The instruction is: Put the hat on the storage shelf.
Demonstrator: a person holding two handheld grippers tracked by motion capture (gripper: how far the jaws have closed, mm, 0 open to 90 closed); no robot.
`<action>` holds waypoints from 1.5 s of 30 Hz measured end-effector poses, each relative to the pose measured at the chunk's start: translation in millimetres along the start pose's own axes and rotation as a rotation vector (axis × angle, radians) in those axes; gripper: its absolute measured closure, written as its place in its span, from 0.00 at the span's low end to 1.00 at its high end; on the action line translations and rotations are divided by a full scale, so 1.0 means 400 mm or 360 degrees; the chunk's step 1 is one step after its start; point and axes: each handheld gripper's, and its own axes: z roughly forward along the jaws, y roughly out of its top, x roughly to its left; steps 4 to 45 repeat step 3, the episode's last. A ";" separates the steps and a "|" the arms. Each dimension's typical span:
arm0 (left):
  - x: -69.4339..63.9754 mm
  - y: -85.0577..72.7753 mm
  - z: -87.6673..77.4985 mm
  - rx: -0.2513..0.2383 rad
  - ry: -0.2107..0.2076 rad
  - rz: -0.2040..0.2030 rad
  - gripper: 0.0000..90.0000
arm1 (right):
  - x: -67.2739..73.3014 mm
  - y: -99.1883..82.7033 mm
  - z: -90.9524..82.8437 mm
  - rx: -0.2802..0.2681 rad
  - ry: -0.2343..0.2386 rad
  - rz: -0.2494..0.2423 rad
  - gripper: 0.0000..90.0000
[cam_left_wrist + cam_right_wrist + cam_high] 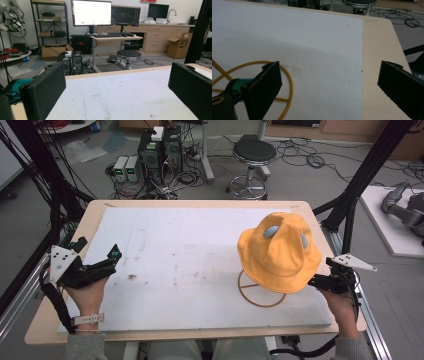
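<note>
A yellow bucket hat (280, 251) sits on a wire stand whose yellow ring base (261, 292) rests on the white mat at the right. My right gripper (320, 281) is just right of the hat's brim, near the table's right edge, open with nothing between its jaws. The ring base (287, 87) lies beside the left jaw in the right gripper view. My left gripper (107, 261) hovers over the mat's left edge, open and empty; its jaws stand wide apart in the left gripper view (117, 92).
A white mat (190, 255) covers most of the wooden table (320, 225). Black frame posts (360, 180) rise at both sides. Beyond the far edge are a stool (254, 155), computer towers (160, 150) and floor cables. A desk with monitors (105, 13) stands farther back.
</note>
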 end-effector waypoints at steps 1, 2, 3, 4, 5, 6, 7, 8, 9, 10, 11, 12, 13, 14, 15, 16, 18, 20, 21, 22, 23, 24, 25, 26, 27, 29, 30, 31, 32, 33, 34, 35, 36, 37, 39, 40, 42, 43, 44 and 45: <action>0.000 0.001 -0.001 -0.0003 -0.0001 -0.0001 0.02 | 0.000 0.001 -0.001 -0.0002 0.0001 0.0005 0.06; 0.000 0.001 -0.001 -0.0003 -0.0001 -0.0001 0.02 | 0.000 0.001 -0.001 -0.0002 0.0001 0.0005 0.06; 0.000 0.001 -0.002 -0.0002 -0.0001 0.0000 0.02 | -0.001 0.002 -0.001 -0.0005 -0.0001 0.0002 0.06; 0.000 0.001 -0.002 -0.0002 -0.0001 0.0000 0.02 | -0.001 0.002 -0.001 -0.0005 -0.0001 0.0002 0.06; 0.000 0.001 -0.002 -0.0002 -0.0001 0.0000 0.02 | -0.001 0.002 -0.001 -0.0005 -0.0001 0.0002 0.06; 0.000 0.001 -0.002 -0.0002 -0.0001 0.0000 0.02 | -0.001 0.002 -0.001 -0.0005 -0.0001 0.0002 0.06; 0.000 0.001 -0.002 -0.0002 -0.0001 0.0000 0.02 | -0.001 0.002 -0.001 -0.0005 -0.0001 0.0002 0.06; 0.000 0.001 -0.002 -0.0002 -0.0001 0.0000 0.02 | -0.001 0.002 -0.001 -0.0005 -0.0001 0.0002 0.06; 0.000 0.001 -0.002 -0.0002 -0.0001 0.0000 0.02 | -0.001 0.002 -0.001 -0.0005 -0.0001 0.0002 0.06; 0.000 0.001 -0.002 -0.0002 -0.0001 0.0000 0.02 | -0.001 0.002 -0.001 -0.0005 -0.0001 0.0002 0.06; 0.000 0.001 -0.002 -0.0002 -0.0001 0.0000 0.02 | -0.001 0.002 -0.001 -0.0005 -0.0001 0.0002 0.06; 0.000 0.001 -0.002 -0.0002 -0.0001 0.0000 0.02 | -0.001 0.002 -0.001 -0.0005 -0.0001 0.0002 0.06; 0.000 0.001 -0.002 -0.0002 -0.0001 0.0000 0.02 | -0.001 0.002 -0.001 -0.0005 -0.0001 0.0002 0.06; 0.000 0.001 -0.002 -0.0002 -0.0001 0.0000 0.02 | -0.001 0.002 -0.001 -0.0005 -0.0001 0.0002 0.06; 0.000 0.001 -0.002 -0.0002 -0.0001 0.0000 0.02 | -0.001 0.002 -0.001 -0.0005 -0.0001 0.0002 0.06; 0.000 0.001 -0.002 -0.0002 -0.0001 0.0000 0.02 | -0.001 0.002 -0.001 -0.0005 -0.0001 0.0002 0.06; 0.000 0.001 -0.002 -0.0002 -0.0001 0.0000 0.02 | -0.001 0.002 -0.001 -0.0005 -0.0001 0.0002 0.06; 0.000 0.001 -0.002 -0.0002 -0.0001 0.0000 0.02 | -0.001 0.002 -0.001 -0.0005 -0.0001 0.0002 0.06; 0.000 0.001 -0.002 -0.0002 -0.0001 0.0000 0.02 | -0.001 0.002 -0.001 -0.0005 -0.0001 0.0002 0.06; 0.000 0.001 -0.002 -0.0002 -0.0001 0.0000 0.02 | -0.001 0.002 -0.001 -0.0005 -0.0001 0.0002 0.06; 0.000 0.001 -0.002 -0.0002 -0.0001 0.0000 0.02 | -0.001 0.002 -0.001 -0.0005 -0.0001 0.0002 0.06; 0.000 0.001 -0.002 -0.0002 -0.0001 0.0000 0.02 | -0.001 0.002 -0.001 -0.0005 -0.0001 0.0002 0.06; 0.000 0.001 -0.002 -0.0002 -0.0001 0.0000 0.02 | -0.001 0.002 -0.001 -0.0005 -0.0001 0.0002 0.06; 0.000 0.001 -0.002 -0.0002 -0.0001 0.0000 0.02 | -0.001 0.002 -0.001 -0.0005 -0.0001 0.0002 0.06; 0.000 0.001 -0.002 -0.0002 -0.0001 0.0000 0.02 | -0.001 0.002 -0.001 -0.0005 -0.0001 0.0002 0.06; 0.000 0.001 -0.002 -0.0002 -0.0001 0.0000 0.02 | -0.001 0.002 -0.001 -0.0005 -0.0001 0.0002 0.06; 0.000 0.001 -0.002 -0.0002 -0.0001 0.0000 0.02 | -0.001 0.002 -0.001 -0.0005 -0.0001 0.0002 0.06; 0.000 0.001 -0.002 -0.0002 -0.0001 0.0000 0.02 | -0.001 0.002 -0.001 -0.0005 -0.0001 0.0002 0.06; 0.000 0.001 -0.002 -0.0002 -0.0001 0.0000 0.02 | -0.001 0.002 -0.001 -0.0005 -0.0001 0.0002 0.06; 0.000 0.001 -0.002 -0.0002 -0.0001 0.0000 0.02 | -0.001 0.002 -0.001 -0.0005 -0.0001 0.0002 0.06; 0.000 0.001 -0.002 -0.0002 -0.0001 0.0000 0.02 | -0.001 0.002 -0.001 -0.0005 -0.0001 0.0002 0.06; 0.000 0.001 -0.002 -0.0002 -0.0001 0.0000 0.02 | -0.001 0.002 -0.001 -0.0005 -0.0001 0.0002 0.06; 0.000 0.001 -0.002 -0.0002 -0.0001 0.0000 0.02 | -0.001 0.002 -0.001 -0.0005 -0.0001 0.0002 0.06; 0.000 0.001 -0.002 -0.0002 -0.0001 0.0000 0.02 | -0.001 0.002 -0.001 -0.0005 -0.0001 0.0002 0.06; 0.000 0.001 -0.002 -0.0002 -0.0001 0.0000 0.02 | -0.001 0.002 -0.001 -0.0005 -0.0001 0.0002 0.06; 0.000 0.001 -0.002 -0.0002 -0.0001 0.0000 0.02 | -0.001 0.002 -0.001 -0.0005 -0.0001 0.0002 0.06; 0.000 0.001 -0.002 -0.0002 -0.0001 0.0000 0.02 | -0.001 0.002 -0.001 -0.0005 -0.0001 0.0002 0.06; 0.000 0.001 -0.002 -0.0002 -0.0001 0.0000 0.02 | -0.001 0.002 -0.001 -0.0005 -0.0001 0.0002 0.06; 0.000 0.001 -0.002 -0.0002 -0.0001 0.0000 0.02 | -0.001 0.002 -0.001 -0.0005 -0.0001 0.0002 0.06; 0.000 0.001 -0.002 -0.0002 -0.0001 0.0000 0.02 | -0.001 0.002 -0.001 -0.0005 -0.0001 0.0002 0.06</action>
